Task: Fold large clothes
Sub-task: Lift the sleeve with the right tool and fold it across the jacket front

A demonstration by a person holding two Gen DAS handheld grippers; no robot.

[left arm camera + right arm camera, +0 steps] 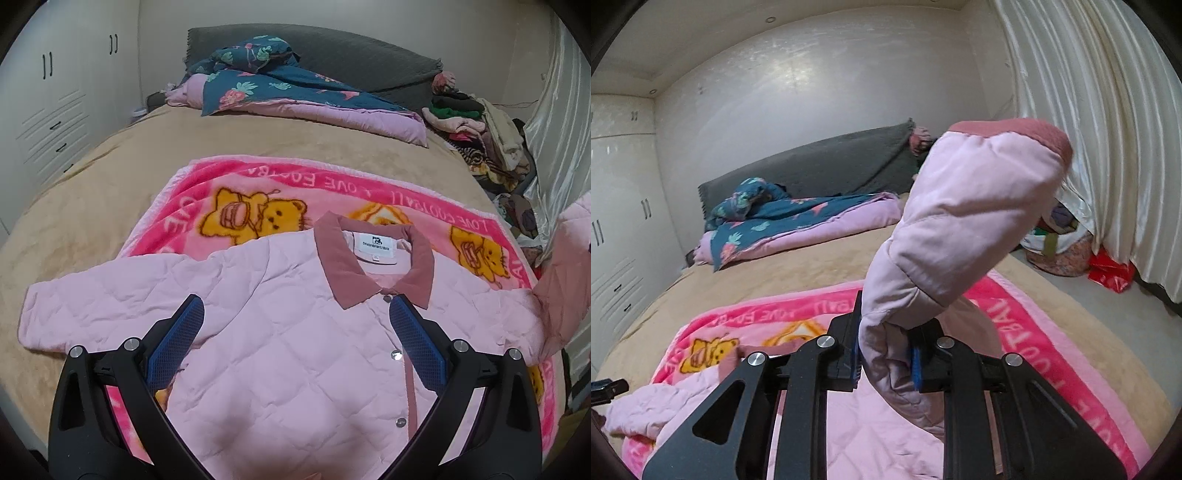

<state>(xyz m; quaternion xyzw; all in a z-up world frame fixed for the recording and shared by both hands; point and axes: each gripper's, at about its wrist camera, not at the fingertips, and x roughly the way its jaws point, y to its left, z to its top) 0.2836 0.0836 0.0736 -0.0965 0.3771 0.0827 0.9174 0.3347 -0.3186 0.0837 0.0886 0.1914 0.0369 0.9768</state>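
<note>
Left wrist view: lying flat, front up, on the pink bear blanket (236,206) spread over the bed (92,192), the pink quilted jacket (280,332) with its dusty-rose collar (373,266) pointing away. Hovering just above the chest panel, the left claw (295,343) with jaws standing wide apart, gripping nothing; snap placket running just inside the right-hand blue pad. Looking soft, puffy and light, likely to slump and crease rather than keep any shape; slippery shell probably needing a deep pinch through both layers. Being lifted off at the far right edge, the jacket's sleeve (565,273).

Right wrist view: clamped tight on a bunched part of that sleeve (960,221), the right claw (886,354), blue pads squeezing the fabric between them. Standing up and flopping forward past the fingertips, the cuff end with its rose band. Holding near the cuff, judged sensible for swinging the sleeve across the body. Lying below, the rest of the jacket.
</note>
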